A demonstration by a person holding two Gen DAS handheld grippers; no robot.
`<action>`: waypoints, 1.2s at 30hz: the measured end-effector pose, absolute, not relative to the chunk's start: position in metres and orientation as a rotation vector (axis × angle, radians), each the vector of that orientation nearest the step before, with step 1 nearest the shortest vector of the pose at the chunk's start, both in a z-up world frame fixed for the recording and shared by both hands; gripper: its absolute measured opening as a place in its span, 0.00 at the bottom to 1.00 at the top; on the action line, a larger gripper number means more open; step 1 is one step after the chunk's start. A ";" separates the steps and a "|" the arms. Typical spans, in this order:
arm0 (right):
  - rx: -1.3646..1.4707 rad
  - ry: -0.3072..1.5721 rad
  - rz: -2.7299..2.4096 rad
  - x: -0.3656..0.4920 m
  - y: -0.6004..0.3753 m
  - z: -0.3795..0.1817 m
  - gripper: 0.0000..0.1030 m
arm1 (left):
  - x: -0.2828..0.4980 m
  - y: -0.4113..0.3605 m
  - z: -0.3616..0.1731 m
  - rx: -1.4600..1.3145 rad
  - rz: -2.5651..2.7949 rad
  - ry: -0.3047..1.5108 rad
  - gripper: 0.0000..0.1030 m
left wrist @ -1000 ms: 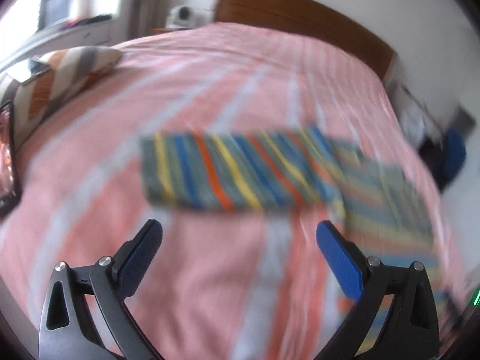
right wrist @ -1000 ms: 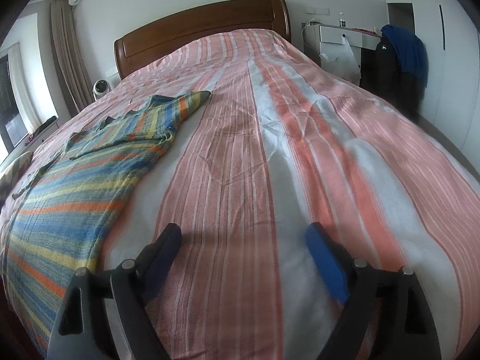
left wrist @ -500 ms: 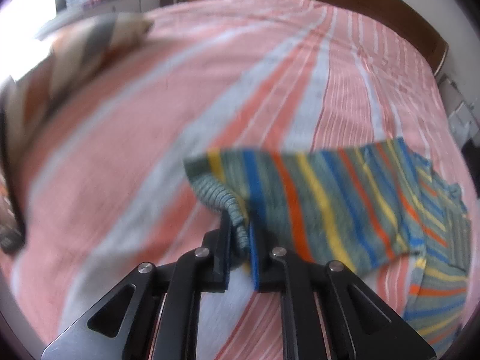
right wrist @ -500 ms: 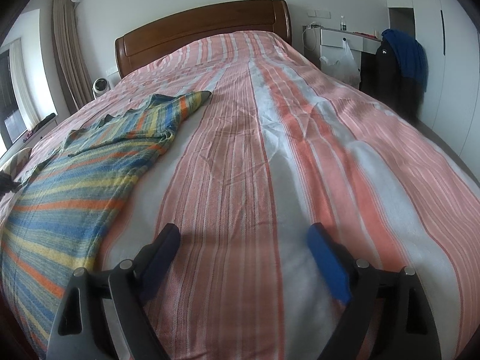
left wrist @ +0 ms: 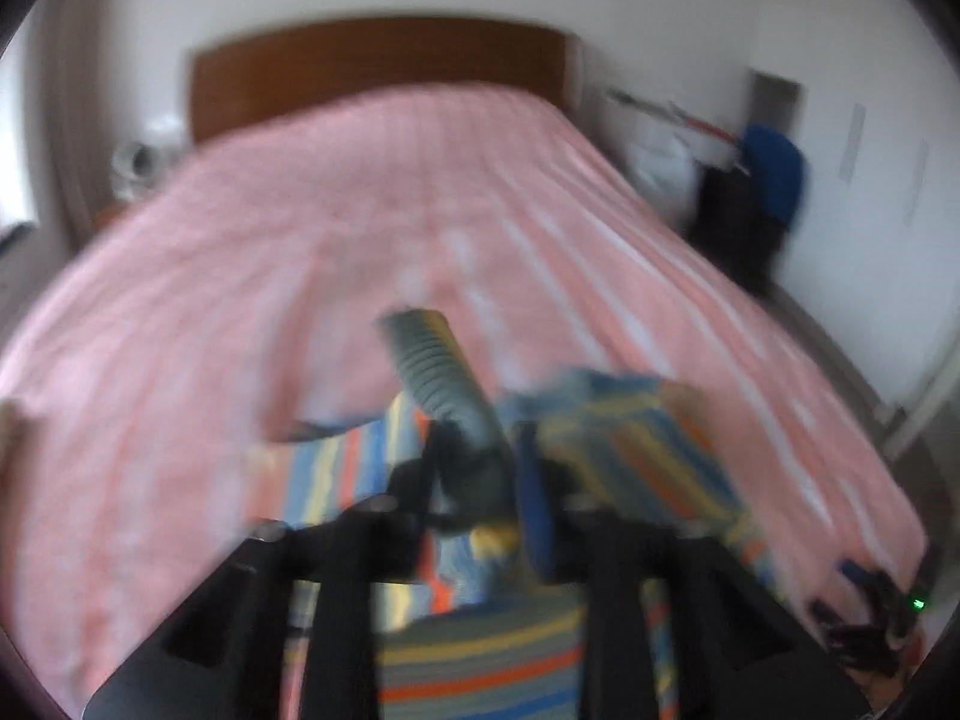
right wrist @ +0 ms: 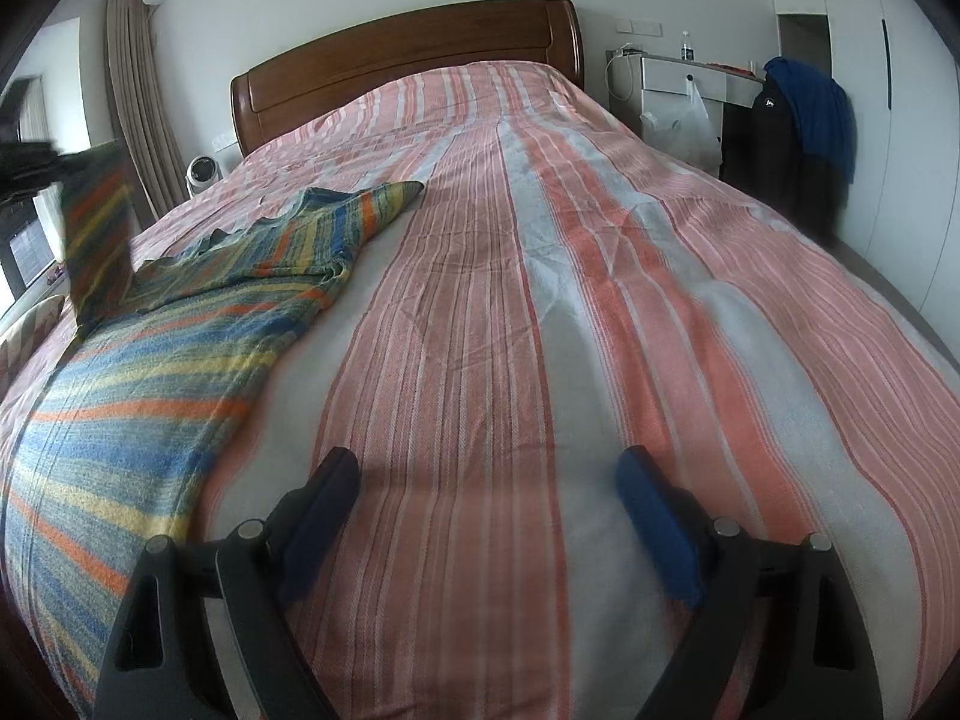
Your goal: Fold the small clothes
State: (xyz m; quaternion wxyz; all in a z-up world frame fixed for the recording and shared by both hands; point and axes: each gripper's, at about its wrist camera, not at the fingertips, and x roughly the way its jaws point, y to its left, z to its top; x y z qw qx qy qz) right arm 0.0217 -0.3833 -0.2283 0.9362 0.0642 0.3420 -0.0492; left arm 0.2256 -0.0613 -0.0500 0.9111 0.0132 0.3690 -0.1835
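A small striped shirt (right wrist: 150, 348) in blue, yellow, orange and grey lies on the left of the pink striped bed (right wrist: 540, 240). My left gripper (left wrist: 480, 456) is shut on the grey ribbed cuff of one sleeve (left wrist: 432, 360) and holds it lifted above the shirt body (left wrist: 630, 438); this view is blurred. In the right wrist view the lifted sleeve (right wrist: 96, 228) hangs at the far left, with the left gripper (right wrist: 24, 168) above it. My right gripper (right wrist: 486, 516) is open and empty, low over the bedspread, right of the shirt.
A wooden headboard (right wrist: 408, 54) stands at the far end. A small fan (right wrist: 201, 171) sits at the left of it. A white desk (right wrist: 684, 84) with a plastic bag and a chair with dark and blue clothes (right wrist: 798, 126) stand at the right of the bed.
My left gripper closed on the sleeve cuff and has lifted it, swinging toward the headboard. The right gripper has stayed nearly still and open.
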 end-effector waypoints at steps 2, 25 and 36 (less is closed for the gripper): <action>0.132 0.699 -0.100 0.022 -0.383 -0.228 0.85 | 0.235 -0.083 -0.073 0.038 -0.396 0.822 0.85; 0.125 0.700 -0.092 0.023 -0.383 -0.228 0.88 | 0.120 0.095 -0.107 0.068 0.005 0.820 0.98; 0.115 0.695 -0.094 0.023 -0.382 -0.229 0.88 | 0.107 0.131 -0.207 -0.047 0.140 0.809 1.00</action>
